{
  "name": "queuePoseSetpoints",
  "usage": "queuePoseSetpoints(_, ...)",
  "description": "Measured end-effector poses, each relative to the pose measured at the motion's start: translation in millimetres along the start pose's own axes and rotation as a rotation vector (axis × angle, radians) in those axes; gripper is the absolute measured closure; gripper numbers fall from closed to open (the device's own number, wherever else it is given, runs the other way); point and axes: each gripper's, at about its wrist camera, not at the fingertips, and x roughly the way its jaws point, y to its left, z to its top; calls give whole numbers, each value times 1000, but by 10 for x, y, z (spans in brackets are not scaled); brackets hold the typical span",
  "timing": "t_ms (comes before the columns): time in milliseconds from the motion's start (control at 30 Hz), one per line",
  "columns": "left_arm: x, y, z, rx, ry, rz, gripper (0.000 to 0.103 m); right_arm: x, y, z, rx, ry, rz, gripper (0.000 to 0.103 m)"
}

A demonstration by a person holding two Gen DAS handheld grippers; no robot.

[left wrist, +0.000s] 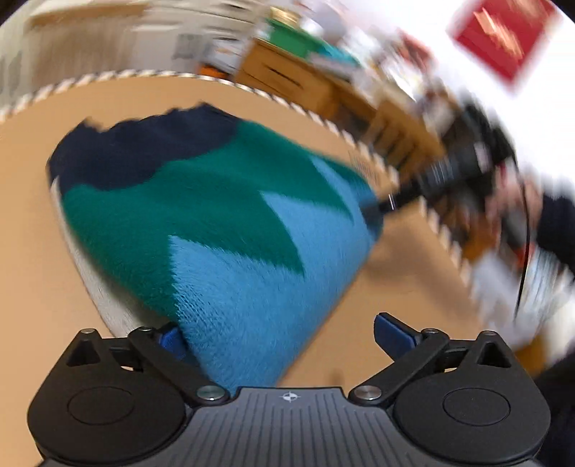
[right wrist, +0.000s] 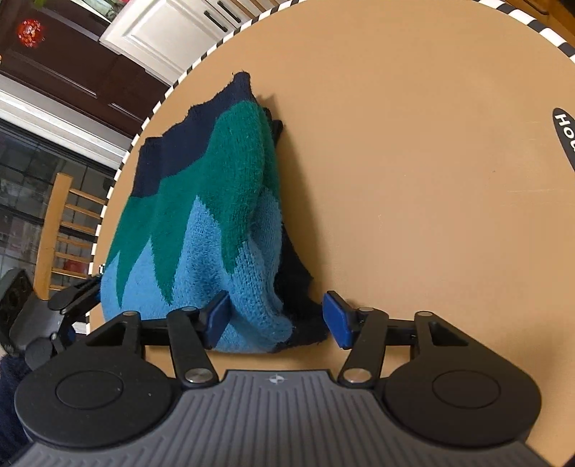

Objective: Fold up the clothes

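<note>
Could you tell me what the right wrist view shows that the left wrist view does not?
Only the right wrist view shows a wooden chair, white cabinet doors and a black oval label on the table. Only the left wrist view, blurred, shows a wooden dresser and a red box. Both share the knitted sweater on the tan table, with each view glimpsing the other gripper at the sweater's edge.

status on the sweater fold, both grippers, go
Left gripper open at sweater corner. Right gripper jaws straddle its near edge, not clamped. Sweater bunched on tan table. Nothing in the way.
</note>
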Motion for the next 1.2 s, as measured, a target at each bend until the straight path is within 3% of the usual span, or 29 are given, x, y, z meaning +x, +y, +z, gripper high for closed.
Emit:
queuePoseSetpoints(67, -24, -22, -20, 36, 20, 18, 23, 25, 11, 8, -6, 3, -15, 48)
queuePoseSetpoints(167, -76, 93, -38, -9, 21, 29, 57, 32, -11, -5, 2, 6, -15, 48)
queuePoseSetpoints(267, -115, 153, -66, -56, 33, -4, 70, 11, -43, -17, 9, 6, -9, 48)
queuePoseSetpoints(367, -128, 122, -89, -54, 48, -11, 73, -1, -43, -27, -7, 9, -13, 51)
queuePoseSetpoints(500, -146, 75, -126, -69, 78, -28, 80, 7, 29, -25, -54, -4, -61, 63)
queuePoseSetpoints(633, -122, 117, -283, -167, 101, -45, 89, 22, 92, -10, -94, -4, -96, 70)
queuePoseSetpoints(700, -107, 114, -378, -226, 96, -39, 92, 4, 26, 1, -54, 0, -75, 69)
queuePoseSetpoints(767, -106, 71, -446, -258, 95, -13, 94, -22, -52, 11, -6, 1, -57, 61)
queuePoseSetpoints(800, -110, 37, -474, -257, 106, 11, 95, -39, -84, 10, 10, 9, -61, 54)
queuePoseSetpoints(900, -270, -72, -503, -226, 114, 79, 95, -249, -109, 8, -1, -21, -67, 53)
queuePoseSetpoints(967, -489, -144, -407, -227, 35, 97, 93, -451, 1, -1, -78, -67, -128, 53)
queuePoseSetpoints(1067, -750, -247, -146, -255, -171, 107, 77, -634, 240, -15, -154, -150, -189, 59)
queuePoseSetpoints(1133, -674, -303, 66, -270, -259, 70, 74, -631, 362, 7, -151, -171, -97, 71)
queuePoseSetpoints(1200, -324, -350, 270, -267, -220, 88, 74, -484, 489, 39, -146, -143, 10, 75)
